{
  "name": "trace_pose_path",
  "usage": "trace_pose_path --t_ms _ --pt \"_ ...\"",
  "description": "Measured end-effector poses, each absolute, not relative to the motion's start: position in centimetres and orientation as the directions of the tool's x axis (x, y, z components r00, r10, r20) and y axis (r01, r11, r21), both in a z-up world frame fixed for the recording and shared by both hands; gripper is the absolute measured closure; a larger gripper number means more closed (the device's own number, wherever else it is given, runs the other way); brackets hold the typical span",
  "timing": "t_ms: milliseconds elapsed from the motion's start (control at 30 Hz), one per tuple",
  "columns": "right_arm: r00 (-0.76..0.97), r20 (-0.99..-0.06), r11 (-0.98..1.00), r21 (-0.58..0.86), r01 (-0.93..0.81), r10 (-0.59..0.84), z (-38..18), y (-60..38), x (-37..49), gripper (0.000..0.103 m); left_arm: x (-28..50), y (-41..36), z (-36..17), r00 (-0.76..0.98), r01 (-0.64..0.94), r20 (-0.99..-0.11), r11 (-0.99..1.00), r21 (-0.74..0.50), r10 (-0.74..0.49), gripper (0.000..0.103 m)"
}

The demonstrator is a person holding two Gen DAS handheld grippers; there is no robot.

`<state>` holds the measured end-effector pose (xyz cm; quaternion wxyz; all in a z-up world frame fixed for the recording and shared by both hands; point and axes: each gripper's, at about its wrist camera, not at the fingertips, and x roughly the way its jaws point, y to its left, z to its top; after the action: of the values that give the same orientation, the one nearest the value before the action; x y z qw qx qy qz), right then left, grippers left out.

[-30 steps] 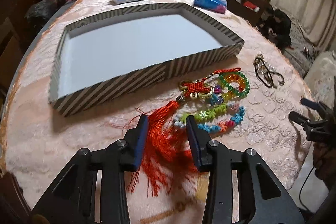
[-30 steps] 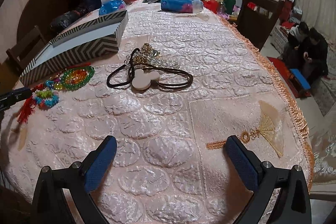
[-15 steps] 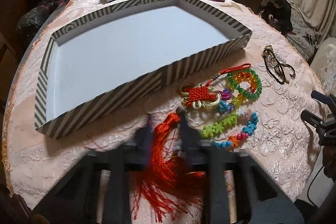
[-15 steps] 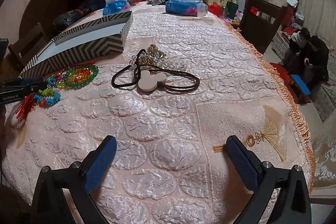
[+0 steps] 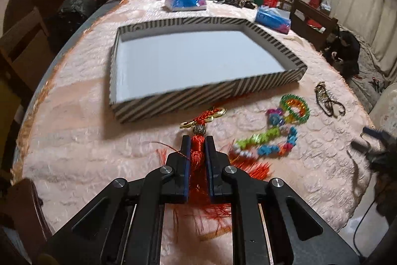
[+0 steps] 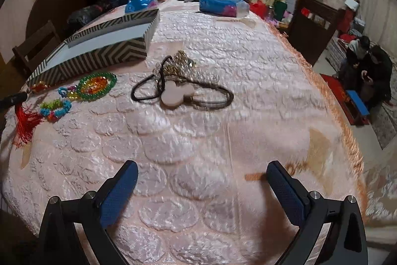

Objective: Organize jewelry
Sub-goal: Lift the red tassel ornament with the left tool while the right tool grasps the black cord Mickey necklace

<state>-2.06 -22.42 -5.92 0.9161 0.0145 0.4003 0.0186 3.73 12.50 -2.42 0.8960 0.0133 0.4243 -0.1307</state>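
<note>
My left gripper (image 5: 198,140) is shut on the red tassel (image 5: 197,155) of a knot ornament whose gold rings (image 5: 213,116) trail toward the striped tray (image 5: 198,96). The tassel also shows in the right wrist view (image 6: 24,119). Bead bracelets (image 5: 295,108) and a bead chain (image 5: 268,140) lie to the right of it. My right gripper (image 6: 202,186) is open and empty above the tablecloth. A black cord necklace with a pale mouse-shaped pendant (image 6: 176,93) and a gold chain pile (image 6: 181,63) lie ahead of it.
The tray's white inside (image 5: 193,61) holds nothing. Blue tissue packs (image 5: 186,0) (image 6: 223,5) and clutter stand at the far table end. Chairs (image 6: 315,24) stand around the table. People sit on the floor at right (image 6: 364,61).
My left gripper has closed on the red tassel and lifted it, dragging the knot ornament left, away from the bracelets. My right gripper stays open and has hardly moved.
</note>
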Motion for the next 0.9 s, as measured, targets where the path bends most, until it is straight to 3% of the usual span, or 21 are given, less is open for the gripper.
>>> trace_pose_path --t_ms 100,167,233,400,600,767,900 --pt "0.714 -0.692 0.994 0.062 -0.085 0.105 -4.2 -22.1 -1.5 0.004 3.5 12.7 -3.7 0.597 0.212 -0.780 0.975 -0.071 -0.187 0.093" --pt "0.724 -0.680 0.992 0.056 -0.111 0.119 -3.7 -21.7 -0.5 0.012 3.4 13.0 -4.4 0.592 0.191 -0.786 0.978 -0.079 -0.179 0.093" --pt "0.717 -0.683 0.989 0.071 -0.127 0.141 -3.7 -21.5 0.6 0.037 3.4 13.5 -4.9 0.599 0.174 -0.779 0.980 -0.100 -0.186 0.093" --pt "0.696 -0.688 0.978 0.116 -0.174 0.206 -4.5 -20.7 3.4 0.066 3.2 14.0 -5.1 0.624 0.166 -0.756 0.979 -0.119 -0.198 0.093" --pt "0.670 -0.712 0.976 0.120 -0.181 0.212 -5.7 -20.5 6.1 0.073 3.8 14.5 -5.1 0.626 0.149 -0.750 0.977 -0.155 -0.214 0.093" --pt "0.651 -0.720 0.968 0.135 -0.210 0.242 -5.8 -20.4 7.1 0.085 3.8 14.3 -5.0 0.628 0.146 -0.751 0.979 -0.145 -0.205 0.094" --pt "0.644 -0.728 0.969 0.126 -0.212 0.235 -5.9 -20.1 7.8 0.086 3.8 14.2 -5.0 0.628 0.147 -0.752 0.979 -0.142 -0.203 0.094"
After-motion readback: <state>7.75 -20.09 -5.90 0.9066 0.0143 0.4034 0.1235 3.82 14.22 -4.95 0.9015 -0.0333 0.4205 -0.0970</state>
